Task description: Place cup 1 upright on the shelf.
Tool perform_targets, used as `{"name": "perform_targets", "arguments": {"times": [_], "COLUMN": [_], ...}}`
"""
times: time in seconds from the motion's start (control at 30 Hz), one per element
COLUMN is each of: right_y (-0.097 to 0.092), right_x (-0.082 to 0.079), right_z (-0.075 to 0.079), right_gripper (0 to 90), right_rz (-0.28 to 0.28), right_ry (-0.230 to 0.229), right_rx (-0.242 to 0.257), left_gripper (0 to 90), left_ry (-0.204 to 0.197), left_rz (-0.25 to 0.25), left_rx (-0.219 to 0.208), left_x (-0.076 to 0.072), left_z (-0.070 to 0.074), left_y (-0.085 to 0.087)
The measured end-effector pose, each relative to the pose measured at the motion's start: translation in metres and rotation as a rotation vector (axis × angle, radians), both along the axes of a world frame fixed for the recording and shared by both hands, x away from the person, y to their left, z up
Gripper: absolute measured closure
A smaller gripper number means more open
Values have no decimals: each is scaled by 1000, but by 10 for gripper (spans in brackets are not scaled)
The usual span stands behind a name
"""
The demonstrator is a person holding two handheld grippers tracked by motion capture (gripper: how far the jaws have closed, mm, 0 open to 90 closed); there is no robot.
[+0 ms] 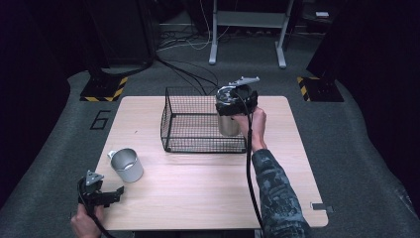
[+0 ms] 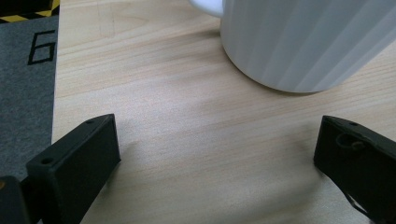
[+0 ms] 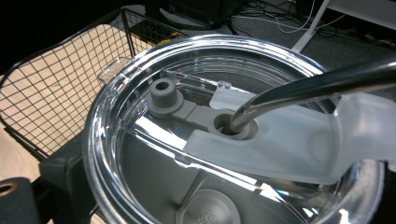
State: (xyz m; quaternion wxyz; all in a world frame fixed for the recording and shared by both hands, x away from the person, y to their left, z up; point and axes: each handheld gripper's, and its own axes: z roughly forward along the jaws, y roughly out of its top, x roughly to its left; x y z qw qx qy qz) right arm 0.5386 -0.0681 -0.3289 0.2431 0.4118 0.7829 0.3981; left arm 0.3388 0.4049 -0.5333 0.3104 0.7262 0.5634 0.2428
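Wooden tabletop (image 1: 208, 193), pale and bare in front, set on grey carpet in a dark room with cables and a stand leg behind.

Steel tumbler (image 1: 228, 121) with a clear plastic lid (image 3: 224, 126) and a metal straw (image 3: 317, 84) through a grey rubber seal is held up at the near right corner of the wire basket (image 1: 198, 124), apparently over its rim. Whether the base rests on anything cannot be told.

Handling, as judged: body rigid and smooth, so slippery under hard pads; moderately heavy if filled, contents not visible. Lid looks press-fitted and could pop off if lifted by it. Straw is loose in its seal and is no place to take hold. Best purchase is judged to be around the upper wall just below the lid, squarely, kept upright.

Right gripper (image 1: 237, 99) is clamped on the tumbler just under the lid; a black jaw is seen pressed against the side in the right gripper view, the lid lying directly ahead of the camera.

Left gripper (image 1: 101, 196) is held at the near left table corner, jaws wide apart with nothing between them, well apart from the tumbler. A metal cup (image 1: 126, 164) stands just ahead of it, untouched; its pale wall (image 2: 303, 42) is noted beyond the jaws.
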Motion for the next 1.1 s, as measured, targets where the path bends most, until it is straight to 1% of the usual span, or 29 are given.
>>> {"name": "perform_targets", "arguments": {"times": [0.03,0.07,0.1,0.2,0.3,0.33,0.37,0.4,0.43,0.47,0.7,0.73,0.77,0.83,0.87,1.03,1.1], "right_y": [0,2,2,5,7,8,8,8,8,8,12,14,14,15,16,20,22], "right_x": [1,2,3,6,8,9,10,11,12,12,16,16,18,19,20,20,21], "right_z": [-1,-3,-5,-11,-17,-20,-22,-25,-28,-30,-45,-47,-49,-52,-53,-60,-62], "right_gripper": [33,32,33,33,32,32,32,32,32,32,32,32,32,31,31,31,30], "right_rz": [4,-3,3,-2,-3,-13,-6,-13,-7,-19,-21,-25,-15,-27,-32,-31,-47], "right_ry": [-5,0,2,12,24,35,29,41,38,52,74,84,78,85,88,97,101], "right_rx": [-4,0,-8,-10,-9,-6,-13,-8,-12,-6,-20,-12,-19,-12,-16,-18,-20], "left_gripper": [2,2,2,2,2,2,2,2,2,2,2,2,2,2,2,2,2], "left_ry": [1,2,1,2,3,3,2,3,2,3,3,3,3,3,2,3,2], "left_rz": [0,1,0,1,1,1,0,1,1,0,1,1,0,1,1,1,1], "left_rx": [1,-1,1,-1,-1,-1,-1,0,-1,-1,-1,-1,-1,-1,-1,-1,-1], "left_x": [0,0,0,0,0,0,0,0,0,0,0,0,0,0,0,0,0], "left_z": [0,0,0,0,0,0,0,0,0,0,0,0,0,0,0,0,0], "left_y": [0,0,0,0,0,0,0,0,0,0,0,0,0,0,0,0,0]}}
